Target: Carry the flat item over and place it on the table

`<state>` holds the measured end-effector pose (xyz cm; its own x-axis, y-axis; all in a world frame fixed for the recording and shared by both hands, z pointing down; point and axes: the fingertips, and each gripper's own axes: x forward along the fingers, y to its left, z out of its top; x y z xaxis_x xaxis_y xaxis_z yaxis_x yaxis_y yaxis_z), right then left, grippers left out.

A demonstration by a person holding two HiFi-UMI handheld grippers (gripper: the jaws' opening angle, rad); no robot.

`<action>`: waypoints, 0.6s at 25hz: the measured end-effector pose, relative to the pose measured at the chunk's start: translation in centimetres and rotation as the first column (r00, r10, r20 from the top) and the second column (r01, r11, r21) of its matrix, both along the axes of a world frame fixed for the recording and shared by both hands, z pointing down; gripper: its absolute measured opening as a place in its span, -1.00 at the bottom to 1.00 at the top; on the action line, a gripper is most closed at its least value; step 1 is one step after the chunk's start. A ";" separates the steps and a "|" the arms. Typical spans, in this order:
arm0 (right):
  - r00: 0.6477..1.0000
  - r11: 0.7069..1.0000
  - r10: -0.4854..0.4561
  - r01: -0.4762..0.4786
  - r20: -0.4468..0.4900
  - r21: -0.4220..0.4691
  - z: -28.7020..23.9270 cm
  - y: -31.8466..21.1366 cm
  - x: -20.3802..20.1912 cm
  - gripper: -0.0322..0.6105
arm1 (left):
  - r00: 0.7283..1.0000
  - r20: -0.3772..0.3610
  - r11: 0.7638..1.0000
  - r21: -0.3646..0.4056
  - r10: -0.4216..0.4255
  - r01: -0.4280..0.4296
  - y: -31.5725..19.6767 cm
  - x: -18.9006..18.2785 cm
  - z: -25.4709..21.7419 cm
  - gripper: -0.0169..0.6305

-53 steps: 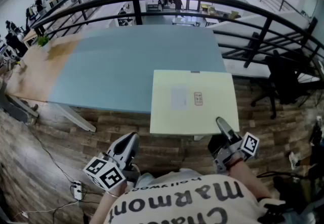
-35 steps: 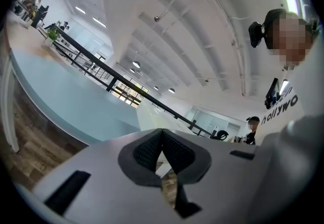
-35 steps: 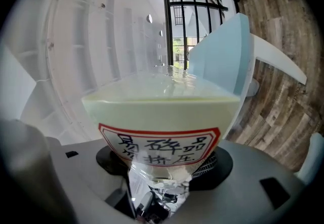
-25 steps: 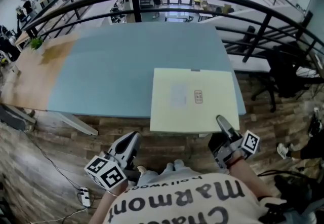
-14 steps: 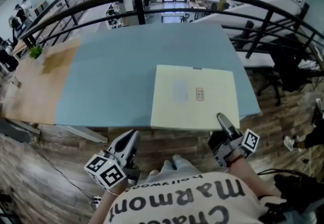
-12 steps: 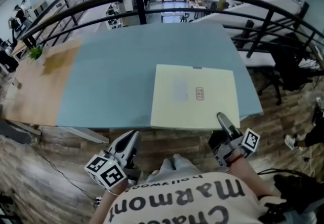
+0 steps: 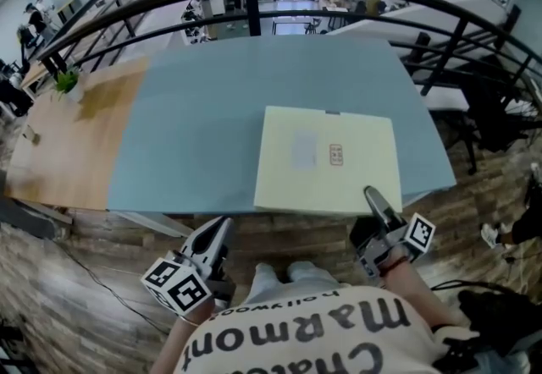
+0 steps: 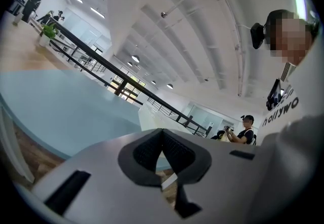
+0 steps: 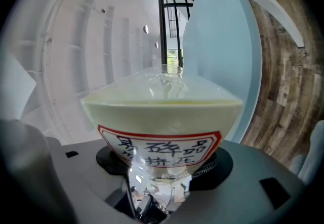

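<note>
The pale yellow flat item (image 7: 326, 162), seen right of centre in the head view over the blue table (image 7: 195, 123), is clamped at its lower right edge by the right gripper (image 7: 375, 201), while the left gripper (image 7: 218, 235), at lower left, is kept closed and empty.

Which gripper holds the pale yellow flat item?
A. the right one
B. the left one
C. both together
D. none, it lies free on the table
A: the right gripper is clamped on the near edge of the flat item, while the left gripper is apart from it with nothing between its jaws.
</note>
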<state>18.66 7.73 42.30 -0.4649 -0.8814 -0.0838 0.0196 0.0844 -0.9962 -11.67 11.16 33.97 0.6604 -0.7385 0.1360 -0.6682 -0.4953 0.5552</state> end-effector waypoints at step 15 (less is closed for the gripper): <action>0.997 0.997 -0.073 0.072 -0.033 -0.024 0.0 -0.9 -4.7 0.04 | 0.997 -0.052 0.998 -0.020 -0.058 0.057 -0.4 -4.3 1.2 -0.94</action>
